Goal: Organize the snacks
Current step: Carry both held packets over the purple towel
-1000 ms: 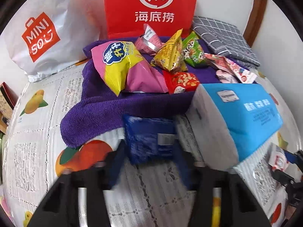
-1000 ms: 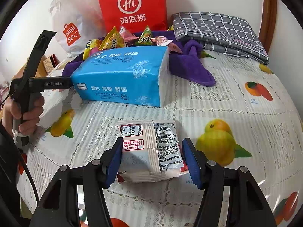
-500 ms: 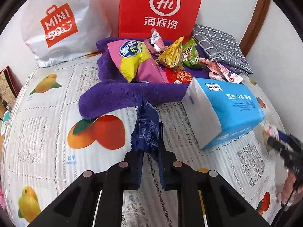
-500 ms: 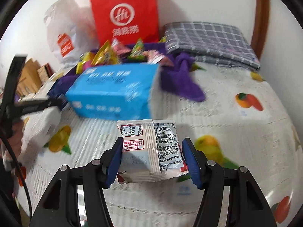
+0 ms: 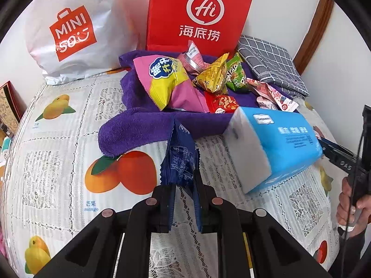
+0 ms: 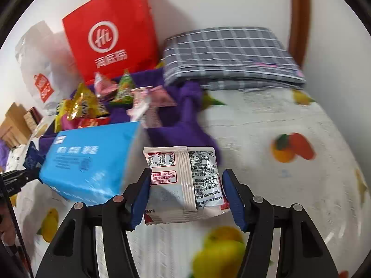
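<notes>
The left gripper [image 5: 184, 199] is clamped on a dark blue packet [image 5: 179, 159], lifted above the fruit-print tablecloth [image 5: 53, 157]. The right gripper [image 6: 185, 197] pinches a white packet [image 6: 185, 180], its jaws having just closed a little more. Between both packets and the snack pile [image 5: 201, 81] on the purple towel [image 5: 143, 127] at the far edge lies a blue tissue pack [image 5: 283, 143]. Behind stand a red paper bag [image 5: 199, 14] and a white shopping bag [image 5: 76, 30].

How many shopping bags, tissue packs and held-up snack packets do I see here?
Shopping bags: 2 (white MINISO bag, red paper bag)
Tissue packs: 1
Held snack packets: 2 (dark blue packet, white packet)
Total: 5
</notes>
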